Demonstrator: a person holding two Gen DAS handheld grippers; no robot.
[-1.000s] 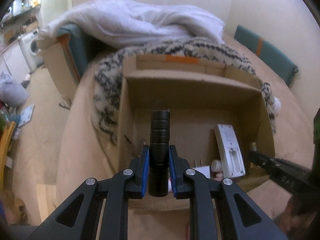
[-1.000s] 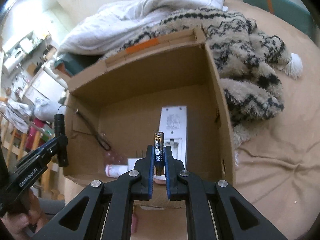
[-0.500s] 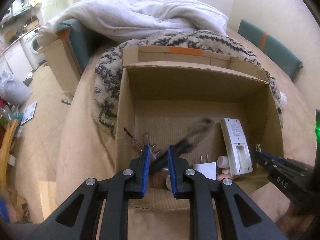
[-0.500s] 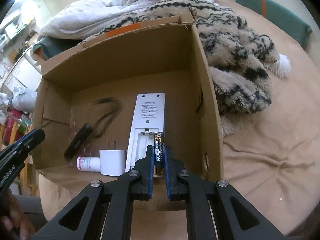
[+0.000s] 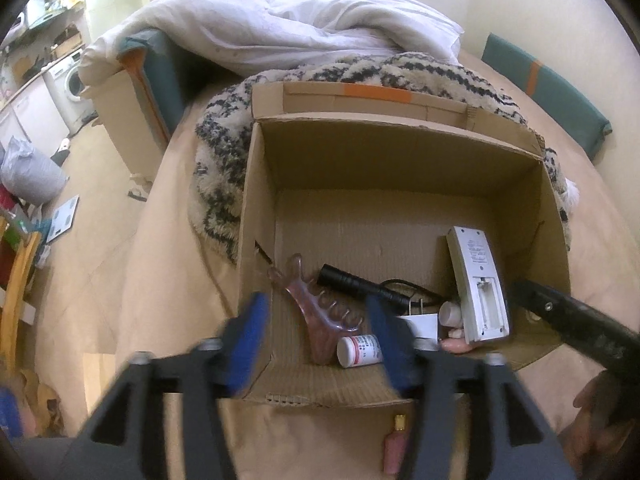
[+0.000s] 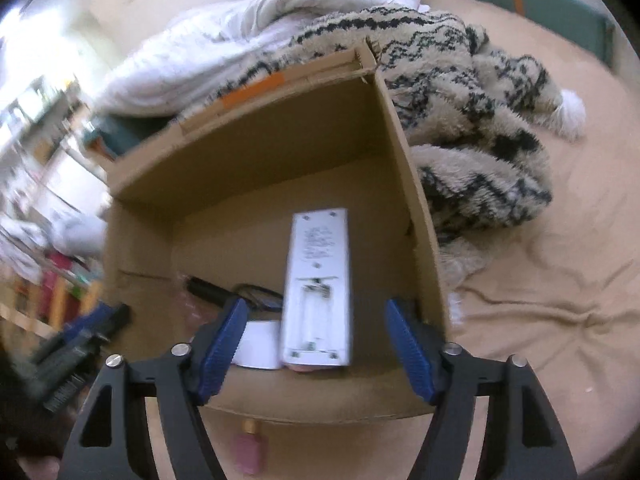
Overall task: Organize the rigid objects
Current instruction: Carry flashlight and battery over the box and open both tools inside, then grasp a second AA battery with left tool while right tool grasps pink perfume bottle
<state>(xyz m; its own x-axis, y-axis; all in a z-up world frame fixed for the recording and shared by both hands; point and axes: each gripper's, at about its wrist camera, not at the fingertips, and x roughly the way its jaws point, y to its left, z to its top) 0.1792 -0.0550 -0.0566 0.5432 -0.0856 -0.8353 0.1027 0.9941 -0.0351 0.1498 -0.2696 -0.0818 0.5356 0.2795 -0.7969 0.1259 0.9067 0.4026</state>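
An open cardboard box (image 5: 256, 208) (image 6: 412, 184) sits on a tan bed. On its floor lie a black flashlight (image 5: 360, 283) (image 6: 208, 290), a white remote (image 5: 478, 284) (image 6: 318, 284) with its battery bay open, a pink comb-shaped tool (image 5: 316, 312), a white pill bottle (image 5: 358, 351) and a white plug adapter (image 5: 418, 326) (image 6: 260, 344). My left gripper (image 5: 318, 342) is open and empty over the box's near edge. My right gripper (image 6: 314, 348) is open and empty above the remote's near end. The battery is not visible.
A small pink bottle (image 5: 394, 450) (image 6: 248, 450) lies on the bed in front of the box. A black-and-cream fuzzy blanket (image 6: 472, 120) and a white duvet (image 5: 304, 28) lie behind the box. The right gripper's arm (image 5: 576, 324) shows at the box's right.
My left gripper opened and dropped the flashlight, which now lies on the box floor. My right gripper opened and let go of the battery.
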